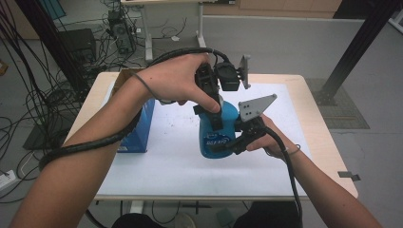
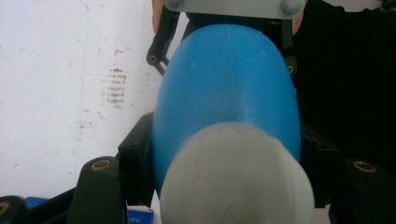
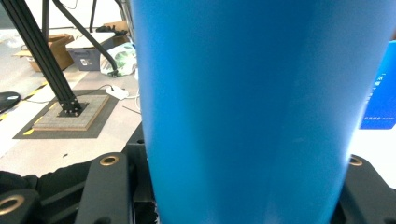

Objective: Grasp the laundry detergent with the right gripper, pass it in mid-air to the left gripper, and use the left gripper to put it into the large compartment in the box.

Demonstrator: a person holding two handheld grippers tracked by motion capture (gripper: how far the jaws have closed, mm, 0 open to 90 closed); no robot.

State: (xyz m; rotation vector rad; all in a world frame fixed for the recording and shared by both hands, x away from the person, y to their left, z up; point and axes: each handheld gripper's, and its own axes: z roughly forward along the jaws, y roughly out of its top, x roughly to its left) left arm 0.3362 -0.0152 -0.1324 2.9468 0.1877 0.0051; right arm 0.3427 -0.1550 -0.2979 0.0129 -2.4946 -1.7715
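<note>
A blue bottle (image 1: 216, 137) with a white cap (image 2: 238, 182) stands upright on the white mat (image 1: 166, 161), held from two sides. My left gripper (image 1: 215, 114) comes down from above and is shut on the bottle's top; in the left gripper view its black jaws flank the blue shoulder (image 2: 229, 79) just under the cap. My right gripper (image 1: 236, 141) reaches in from the right and is shut on the bottle's body, which stands between its jaws in the right gripper view (image 3: 252, 107). The bottle's label is partly hidden behind the jaws.
A blue carton (image 1: 139, 128) stands on the table's left part, close behind my left forearm, with a brown cardboard box (image 1: 124, 76) behind it. The wooden table edge (image 1: 332, 156) runs on the right. Cables and a black frame leg (image 3: 42, 56) are on the floor beyond.
</note>
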